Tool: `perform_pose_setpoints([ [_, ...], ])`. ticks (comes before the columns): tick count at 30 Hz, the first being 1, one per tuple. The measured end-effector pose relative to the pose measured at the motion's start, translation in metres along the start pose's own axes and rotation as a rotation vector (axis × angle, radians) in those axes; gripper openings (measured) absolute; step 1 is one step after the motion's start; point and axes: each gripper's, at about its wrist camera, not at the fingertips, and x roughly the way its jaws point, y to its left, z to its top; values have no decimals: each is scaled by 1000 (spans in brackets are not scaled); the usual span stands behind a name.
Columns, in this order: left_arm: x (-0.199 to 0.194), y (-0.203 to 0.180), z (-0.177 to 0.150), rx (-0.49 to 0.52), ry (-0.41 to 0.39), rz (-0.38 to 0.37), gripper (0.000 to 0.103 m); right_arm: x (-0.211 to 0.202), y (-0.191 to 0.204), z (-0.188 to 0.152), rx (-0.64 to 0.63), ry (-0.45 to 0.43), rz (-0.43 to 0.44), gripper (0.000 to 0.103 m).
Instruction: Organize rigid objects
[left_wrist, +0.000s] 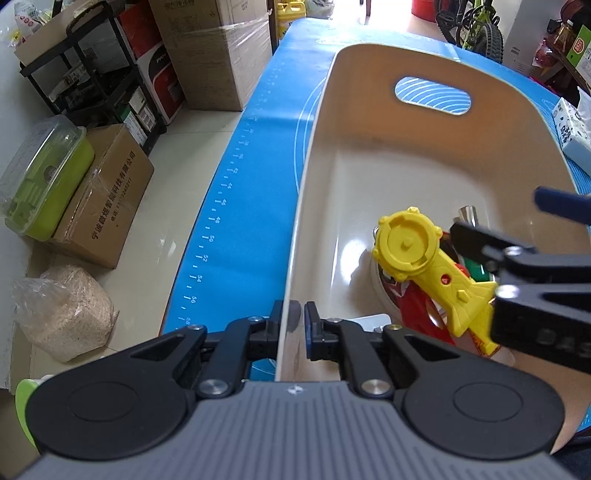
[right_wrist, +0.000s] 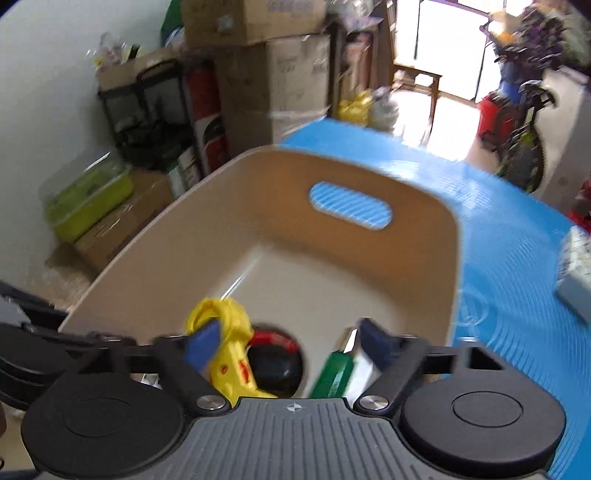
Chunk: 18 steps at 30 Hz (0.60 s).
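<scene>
Left wrist: my left hand-held gripper is clamped on the near wall of the smooth beige bin, which sits on the blue tabletop. Yellow toy lies inside: light, stiff, slick plastic; I'd grip its handle.

Right wrist: my right hand-held gripper stands wide apart over it, empty.

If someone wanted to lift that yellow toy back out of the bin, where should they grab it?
Probably by the flat tapered handle of the yellow toy, coming from above on the near side of the beige bin. The handle is narrow enough for two fingers to span, while the round head is wide and knobbly. The toy leans tilted on the red item, so expect it to shift.
</scene>
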Motion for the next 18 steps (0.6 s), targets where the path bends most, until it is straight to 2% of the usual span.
perform_pose_setpoints([
  [2, -4, 0, 0, -6, -10, 2, 15, -11, -4, 1, 14, -30, 8, 91],
  [4, -8, 0, 0, -19, -21, 0, 44, -17, -9, 2, 40, -34, 9, 91],
  [5, -11, 0, 0, -27, -37, 7, 70, -21, -12, 2, 52, -36, 11, 92],
  [6, -15, 0, -1, -34, -56, 17, 81, -25, -14, 2, 61, -41, 11, 93],
  [11, -39, -7, 1, -41, -115, -3, 82, -47, -24, -1, 92, -72, 0, 96],
  [15, -53, -18, 1, -60, -147, 39, 82, -67, -34, -3, 104, -99, -10, 97],
  [18, -67, -25, 0, -68, -172, 33, 82, -84, -44, -5, 125, -130, -23, 97],
])
